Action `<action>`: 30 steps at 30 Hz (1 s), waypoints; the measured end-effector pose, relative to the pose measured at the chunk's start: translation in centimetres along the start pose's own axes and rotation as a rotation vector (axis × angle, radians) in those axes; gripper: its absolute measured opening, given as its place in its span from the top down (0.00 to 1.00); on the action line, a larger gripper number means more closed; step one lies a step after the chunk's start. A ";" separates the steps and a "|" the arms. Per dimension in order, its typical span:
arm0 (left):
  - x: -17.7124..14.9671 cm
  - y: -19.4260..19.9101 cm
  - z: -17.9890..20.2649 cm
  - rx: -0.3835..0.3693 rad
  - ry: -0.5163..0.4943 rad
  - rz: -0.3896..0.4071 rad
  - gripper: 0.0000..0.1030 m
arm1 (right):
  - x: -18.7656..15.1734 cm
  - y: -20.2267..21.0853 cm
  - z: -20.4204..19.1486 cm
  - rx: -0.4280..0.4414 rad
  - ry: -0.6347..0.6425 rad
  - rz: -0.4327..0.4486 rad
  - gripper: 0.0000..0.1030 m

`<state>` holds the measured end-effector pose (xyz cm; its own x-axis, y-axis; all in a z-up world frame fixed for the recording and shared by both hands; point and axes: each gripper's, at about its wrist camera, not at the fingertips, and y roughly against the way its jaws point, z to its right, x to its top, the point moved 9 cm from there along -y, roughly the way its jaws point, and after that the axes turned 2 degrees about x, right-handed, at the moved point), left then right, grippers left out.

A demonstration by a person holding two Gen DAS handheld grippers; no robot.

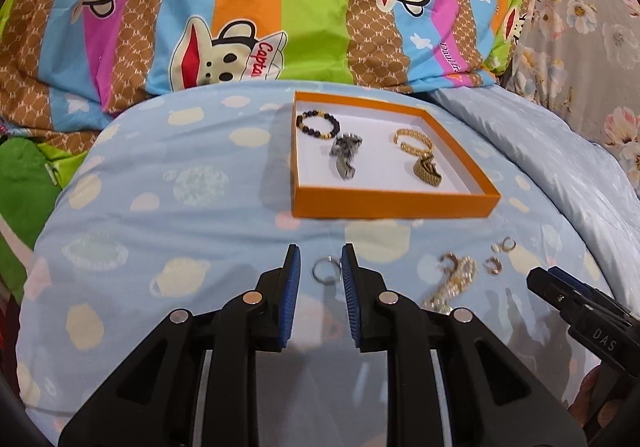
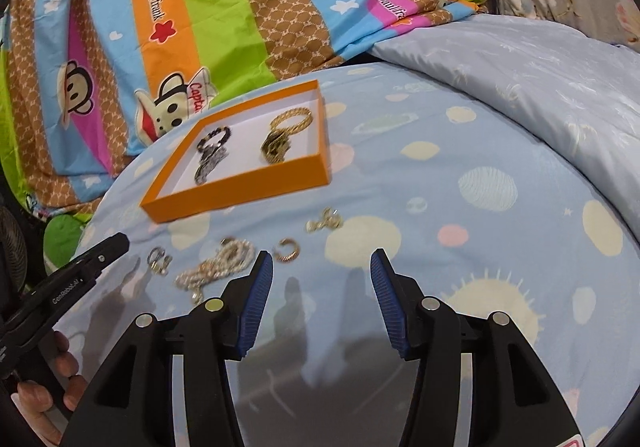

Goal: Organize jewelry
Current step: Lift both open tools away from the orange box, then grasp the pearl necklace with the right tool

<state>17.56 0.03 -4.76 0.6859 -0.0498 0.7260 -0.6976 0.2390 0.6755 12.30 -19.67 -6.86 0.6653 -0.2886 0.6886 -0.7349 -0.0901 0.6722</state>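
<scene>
An orange tray [image 1: 392, 207] [image 2: 240, 191] lies on the blue bedsheet. It holds a dark bead bracelet [image 1: 318, 124], a grey piece [image 1: 344, 155] and a gold chain bracelet [image 1: 418, 153]. My left gripper [image 1: 320, 259] is open around a silver ring [image 1: 322, 270] on the sheet, without touching it. Loose on the sheet lie a gold chain [image 1: 456, 279] [image 2: 218, 267], a small gold ring [image 1: 493, 265] [image 2: 286, 249] and earrings [image 1: 505, 244] [image 2: 326, 221]. My right gripper [image 2: 322, 263] is open and empty, just right of the chain.
A striped monkey-print quilt [image 1: 240, 7] is bunched behind the tray. A pale blue pillow [image 2: 540, 87] lies at the right. A green cloth [image 1: 24, 183] sits at the left edge.
</scene>
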 end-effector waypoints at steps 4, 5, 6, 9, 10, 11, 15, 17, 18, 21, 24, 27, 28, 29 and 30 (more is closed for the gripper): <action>-1.0 0.6 -0.4 -0.008 0.017 -0.018 0.70 | -0.9 0.1 -1.9 0.032 0.016 -0.019 0.51; -1.2 0.8 -0.6 -0.009 0.024 -0.017 0.69 | -1.1 0.0 -2.3 0.041 0.015 -0.024 0.51; -1.4 0.9 -0.8 -0.010 0.032 -0.019 0.69 | -1.2 -0.2 -2.9 0.054 0.009 -0.033 0.51; -1.9 1.0 -1.6 -0.019 0.063 -0.037 0.69 | -1.3 -1.0 -4.5 0.084 -0.006 -0.054 0.51; -2.0 1.1 -1.8 -0.024 0.073 -0.039 0.69 | -1.3 -1.3 -5.1 0.088 -0.006 -0.058 0.51; -2.0 1.1 -2.0 -0.027 0.087 -0.042 0.69 | -1.2 -1.6 -5.5 0.087 -0.005 -0.061 0.51; -2.2 1.1 -2.2 -0.032 0.105 -0.046 0.69 | -0.9 -2.8 -6.6 0.077 -0.025 -0.074 0.51; -2.2 1.1 -2.2 -0.034 0.104 -0.048 0.69 | -0.7 -3.4 -6.9 0.068 -0.043 -0.082 0.51; -2.2 1.1 -2.2 -0.033 0.106 -0.047 0.69 | -0.6 -3.8 -7.0 0.051 -0.050 -0.086 0.51; -2.2 1.0 -2.2 -0.040 0.112 -0.050 0.69 | -0.3 -4.5 -7.2 0.030 -0.057 -0.090 0.50; -2.3 0.9 -2.2 -0.048 0.115 -0.055 0.69 | -0.2 -4.8 -7.3 0.018 -0.049 -0.091 0.50; -2.3 0.9 -2.1 -0.056 0.114 -0.057 0.69 | -0.4 -4.7 -7.3 0.017 -0.031 -0.094 0.54; -2.2 0.8 -2.1 -0.057 0.114 -0.058 0.69 | -0.5 -4.5 -7.3 0.019 -0.022 -0.095 0.57; -2.2 0.8 -2.1 -0.058 0.114 -0.059 0.69 | -0.7 -4.4 -7.1 0.007 -0.010 -0.104 0.64; -2.3 0.8 -2.1 -0.059 0.114 -0.060 0.69 | -0.9 -4.3 -6.8 0.000 -0.002 -0.108 0.69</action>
<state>15.92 2.41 -6.14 0.7477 0.0439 0.6626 -0.6433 0.2958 0.7062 15.72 -12.49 -8.53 0.7406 -0.2790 0.6113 -0.6585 -0.1205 0.7428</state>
